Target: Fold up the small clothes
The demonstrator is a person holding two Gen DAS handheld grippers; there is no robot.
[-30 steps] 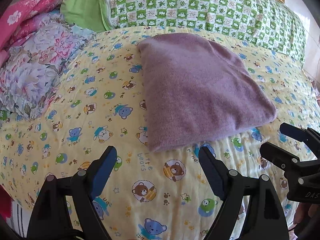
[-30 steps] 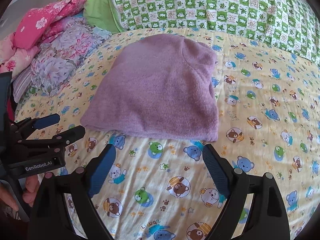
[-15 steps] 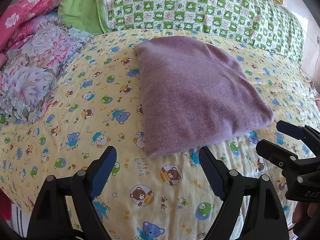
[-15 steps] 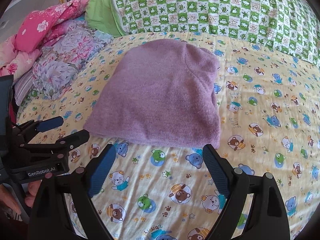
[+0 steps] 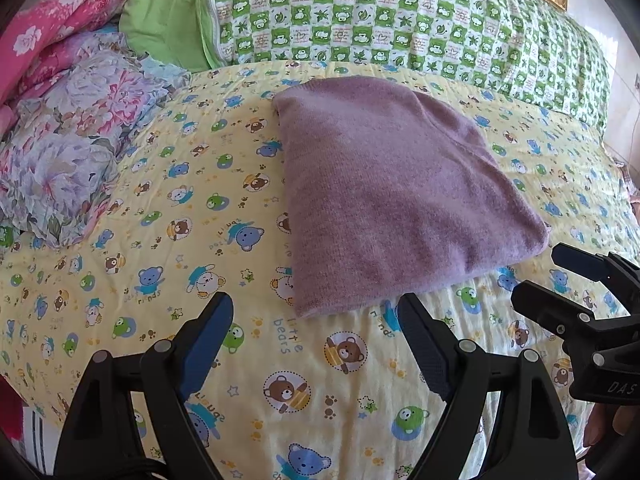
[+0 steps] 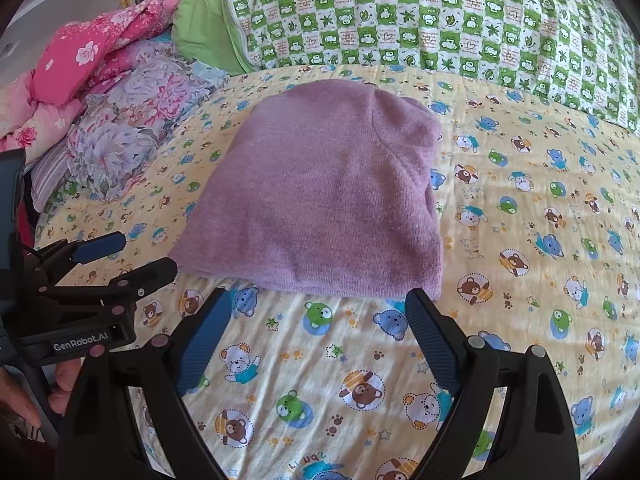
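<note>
Both grippers sit closer to the sweater than a second ago: in each wrist view the purple fold fills more of the frame and its near hem reaches lower, almost level with the fingertips. The sweater lies folded on the bed, centre of frame, unchanged in shape across the frames. Left gripper: jaws spread, empty, near hem corner just beyond the tips, not touching. Right gripper: jaws spread, empty, hem just ahead. Each gripper shows at the edge of the other's view, also spread. Judgement: an approach for a further fold or a pickup; no grasp yet. Floral bedding at left is unmoved.
</note>
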